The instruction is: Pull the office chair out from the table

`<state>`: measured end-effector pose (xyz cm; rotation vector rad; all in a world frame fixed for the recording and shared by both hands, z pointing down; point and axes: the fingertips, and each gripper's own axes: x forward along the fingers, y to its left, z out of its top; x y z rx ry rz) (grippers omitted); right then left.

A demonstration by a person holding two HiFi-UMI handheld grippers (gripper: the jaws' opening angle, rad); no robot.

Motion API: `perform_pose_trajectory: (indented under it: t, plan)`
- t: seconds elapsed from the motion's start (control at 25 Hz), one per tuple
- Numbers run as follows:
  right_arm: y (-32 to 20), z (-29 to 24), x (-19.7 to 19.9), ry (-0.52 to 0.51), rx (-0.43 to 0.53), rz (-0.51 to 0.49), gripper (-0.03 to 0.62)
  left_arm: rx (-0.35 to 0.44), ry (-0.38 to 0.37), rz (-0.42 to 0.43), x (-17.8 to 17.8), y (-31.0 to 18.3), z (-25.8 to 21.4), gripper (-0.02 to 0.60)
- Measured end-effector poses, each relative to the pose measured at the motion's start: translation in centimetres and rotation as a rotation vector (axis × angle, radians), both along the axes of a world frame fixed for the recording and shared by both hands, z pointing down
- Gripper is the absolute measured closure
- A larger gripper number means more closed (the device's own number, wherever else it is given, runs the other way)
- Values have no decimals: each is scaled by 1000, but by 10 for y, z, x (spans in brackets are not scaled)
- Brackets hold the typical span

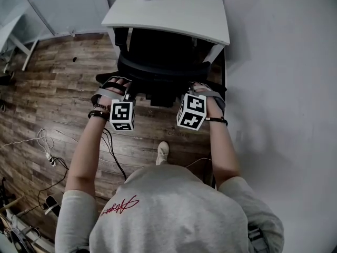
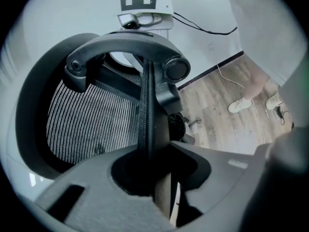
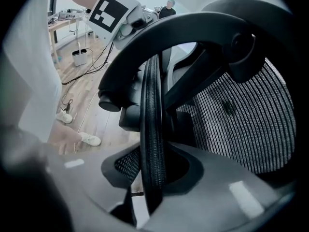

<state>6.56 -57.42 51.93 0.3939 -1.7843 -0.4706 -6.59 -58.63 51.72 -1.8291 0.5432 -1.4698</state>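
Now left gripper (image 2: 155, 175) and right gripper (image 3: 152, 173) clamp their jaws on the back rim of the chair (image 1: 158, 62), spaced for a straight pull. It's tucked under the counter (image 1: 174, 12) at twelve o'clock.

Soft, even light, muted colours. Beyond the office chair (image 1: 160, 62) the white table (image 1: 179, 12) glares almost featureless. The chair itself is a dark mass with little detail, and the wall (image 1: 284, 88) right of it looks pale and flat. Straight lines bow outward around the chair. In both gripper views black corners ring the chair. Its mesh is sharp, while the left hand-held gripper (image 2: 154, 175) and right hand-held gripper (image 3: 152, 175) blur nearest the lens.
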Motion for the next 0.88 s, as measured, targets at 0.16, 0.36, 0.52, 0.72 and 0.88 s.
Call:
perform_pose_trajectory:
  t: [0.16, 0.36, 0.52, 0.72, 0.88]
  plan:
    - [2, -1, -3, -1, 3, 4, 491, -32, 14, -4, -1, 3, 0, 494]
    - [8, 3, 1, 8, -18, 22, 490, -34, 20, 4, 1, 6, 4, 495]
    - [11, 3, -6, 4, -21, 26, 490, -36, 18, 7, -4, 11, 4, 495]
    - [13, 1, -10, 3, -8, 30, 491, -34, 15, 9, -9, 11, 3, 495]
    - [19, 1, -18, 2, -4, 33, 491, -35, 16, 11, -16, 17, 3, 494]
